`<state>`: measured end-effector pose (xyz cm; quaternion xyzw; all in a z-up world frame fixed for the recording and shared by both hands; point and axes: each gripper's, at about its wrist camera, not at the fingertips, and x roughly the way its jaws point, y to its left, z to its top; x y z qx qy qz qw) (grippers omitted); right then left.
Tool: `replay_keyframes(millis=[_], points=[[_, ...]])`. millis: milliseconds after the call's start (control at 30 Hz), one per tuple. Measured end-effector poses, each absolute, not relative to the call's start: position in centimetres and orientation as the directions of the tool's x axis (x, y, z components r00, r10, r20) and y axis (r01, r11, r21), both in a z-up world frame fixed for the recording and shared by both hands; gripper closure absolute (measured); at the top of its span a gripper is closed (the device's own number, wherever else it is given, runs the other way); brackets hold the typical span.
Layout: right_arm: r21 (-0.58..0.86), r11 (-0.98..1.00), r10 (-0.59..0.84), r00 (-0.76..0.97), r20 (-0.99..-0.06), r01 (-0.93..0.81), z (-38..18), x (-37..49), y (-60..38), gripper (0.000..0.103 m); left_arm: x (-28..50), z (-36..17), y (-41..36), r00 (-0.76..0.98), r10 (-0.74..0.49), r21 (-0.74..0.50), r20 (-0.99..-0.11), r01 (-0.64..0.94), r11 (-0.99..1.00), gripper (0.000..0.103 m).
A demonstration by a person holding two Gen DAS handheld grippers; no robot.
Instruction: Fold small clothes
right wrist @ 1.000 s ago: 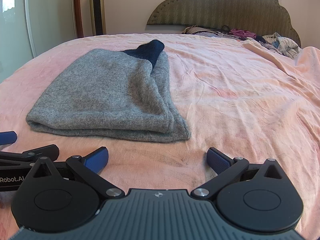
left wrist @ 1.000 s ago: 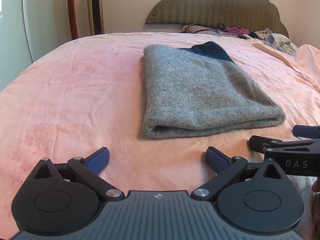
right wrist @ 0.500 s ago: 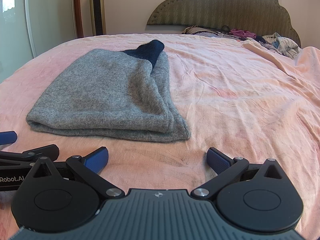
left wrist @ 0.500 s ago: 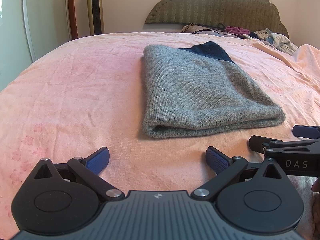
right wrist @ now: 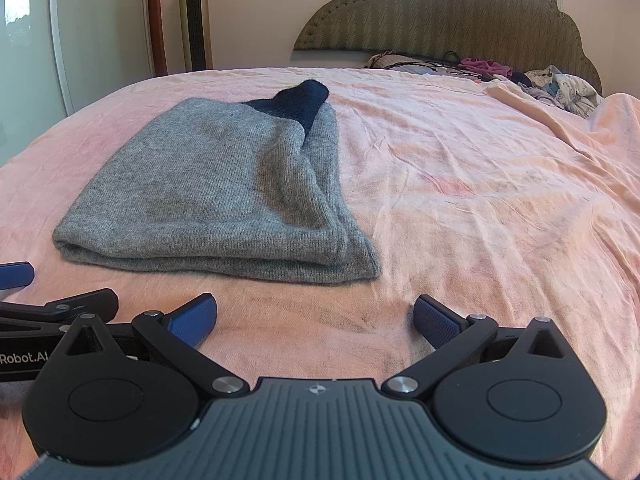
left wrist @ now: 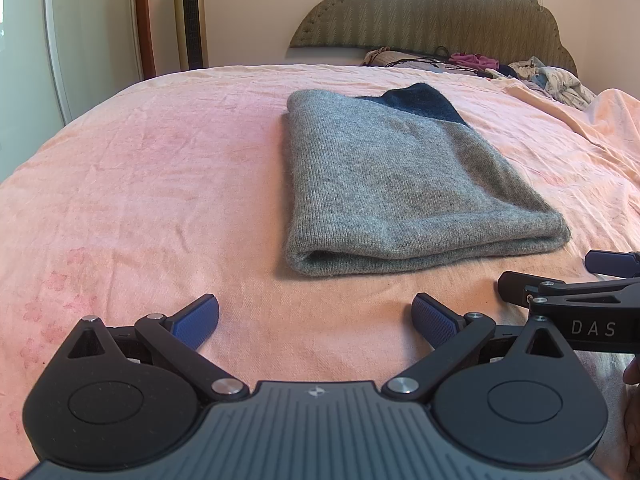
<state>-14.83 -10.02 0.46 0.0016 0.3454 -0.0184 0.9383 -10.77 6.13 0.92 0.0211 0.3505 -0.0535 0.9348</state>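
Note:
A grey knit garment [left wrist: 396,184] lies folded flat on the pink bedsheet [left wrist: 140,184], with a dark navy part [left wrist: 416,98] sticking out at its far end. It also shows in the right wrist view [right wrist: 224,192]. My left gripper [left wrist: 316,318] is open and empty, just short of the garment's near folded edge. My right gripper [right wrist: 316,318] is open and empty, near the garment's near right corner. Each gripper shows at the edge of the other's view, the right one [left wrist: 576,292] and the left one [right wrist: 52,304].
A padded headboard [left wrist: 432,12] stands at the far end. A pile of loose clothes [left wrist: 520,68] lies by the pillows at the far right. A tall gold tower fan [left wrist: 191,12] and a white wardrobe door [left wrist: 84,32] stand at the left.

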Motion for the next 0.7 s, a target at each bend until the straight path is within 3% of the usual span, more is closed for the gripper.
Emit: replay_keyframes(millis=[700], points=[[-0.009,0.999,-0.034,0.761,-0.648,0.037,0.43,-14.82,-10.03,0.000,-10.81,0.86,6.15,0.750,-0.080,0.003,-0.657,0.108,0.994,0.000]])
